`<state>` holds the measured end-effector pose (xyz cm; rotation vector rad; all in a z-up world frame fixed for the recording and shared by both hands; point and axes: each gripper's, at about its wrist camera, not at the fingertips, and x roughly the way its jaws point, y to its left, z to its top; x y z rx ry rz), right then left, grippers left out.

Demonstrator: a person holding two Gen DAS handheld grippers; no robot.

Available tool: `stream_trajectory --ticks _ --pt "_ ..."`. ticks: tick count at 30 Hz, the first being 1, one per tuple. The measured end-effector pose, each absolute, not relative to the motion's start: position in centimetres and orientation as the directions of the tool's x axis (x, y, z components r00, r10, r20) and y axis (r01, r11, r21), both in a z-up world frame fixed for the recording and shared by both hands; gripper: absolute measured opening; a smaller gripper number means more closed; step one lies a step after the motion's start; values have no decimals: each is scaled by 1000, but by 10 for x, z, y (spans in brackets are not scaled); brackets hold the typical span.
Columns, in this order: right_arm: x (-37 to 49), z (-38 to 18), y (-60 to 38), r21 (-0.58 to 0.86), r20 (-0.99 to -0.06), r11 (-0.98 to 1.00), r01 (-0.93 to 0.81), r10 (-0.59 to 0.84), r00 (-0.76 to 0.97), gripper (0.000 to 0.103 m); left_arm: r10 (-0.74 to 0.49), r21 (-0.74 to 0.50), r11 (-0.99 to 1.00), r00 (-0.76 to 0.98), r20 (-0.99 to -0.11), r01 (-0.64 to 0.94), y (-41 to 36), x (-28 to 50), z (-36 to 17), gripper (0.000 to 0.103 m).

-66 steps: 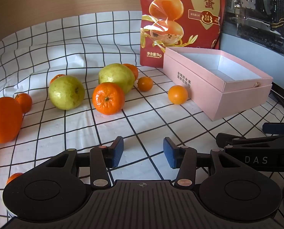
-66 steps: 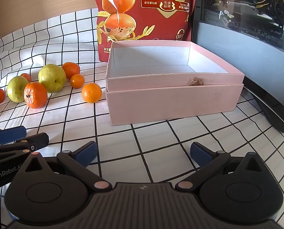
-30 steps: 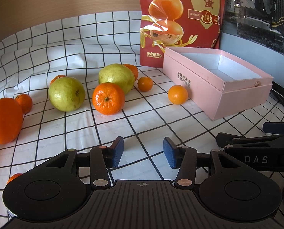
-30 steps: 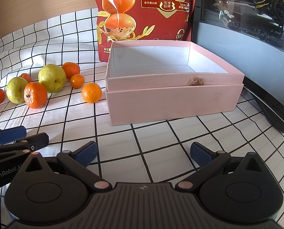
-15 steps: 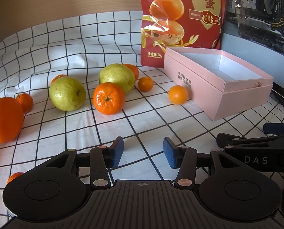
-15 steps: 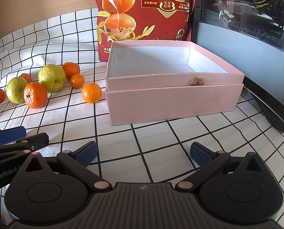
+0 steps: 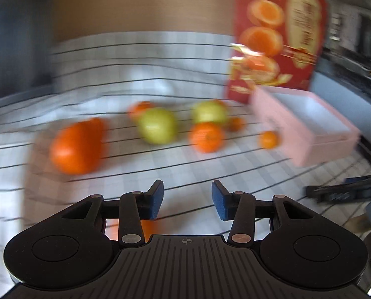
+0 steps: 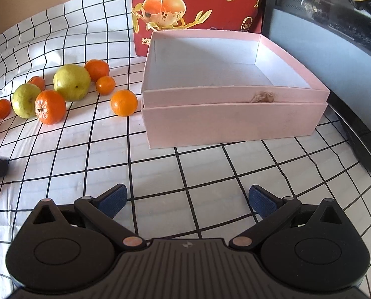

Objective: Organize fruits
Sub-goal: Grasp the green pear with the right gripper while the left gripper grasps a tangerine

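Observation:
Several oranges and two green guavas lie on a checked cloth (image 8: 61,162) left of an empty pink box (image 8: 232,122). In the right wrist view a small orange (image 8: 124,102) sits nearest the box, then a mandarin (image 8: 50,107) and the guavas (image 8: 71,82) (image 8: 26,100). The left wrist view is blurred; it shows a big orange (image 7: 77,147), a guava (image 7: 157,125) and the box (image 7: 310,134). My left gripper (image 7: 187,200) is open and empty, short of the fruit. My right gripper (image 8: 186,199) is open wide and empty in front of the box.
A red snack bag (image 8: 198,5) stands behind the box. A dark computer case (image 8: 335,37) lines the right side. A small orange (image 7: 145,226) lies under my left gripper. My right gripper shows at the right edge of the left wrist view (image 7: 344,193).
My left gripper has swung quickly to the left and lifted, blurring its view. My right gripper has moved forward and up toward the box. Both stay open.

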<state>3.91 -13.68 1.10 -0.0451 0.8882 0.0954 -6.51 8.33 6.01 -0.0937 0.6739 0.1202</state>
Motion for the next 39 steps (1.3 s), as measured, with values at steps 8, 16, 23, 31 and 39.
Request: stream_trajectory --ticks 8,16,23,31,39 --pt "37 46 -74 -71 -737 938 -340 180 651 97 78 -98 972 690 -720 -213 132 -79 56 47" --pt "76 97 43 -101 -691 775 -624 397 604 97 32 -137 972 688 -725 -189 128 -90 50 47" --pt "150 69 111 -101 -803 757 -645 321 502 95 6 -187 963 711 -703 -193 140 -99 56 47" --pt "172 32 140 -176 -861 687 -705 240 449 77 -14 -206 958 687 -726 -198 155 -107 52 47" --pt "127 68 105 -59 -839 708 -704 346 419 60 -5 -164 972 677 -736 -170 147 -79 49 49"
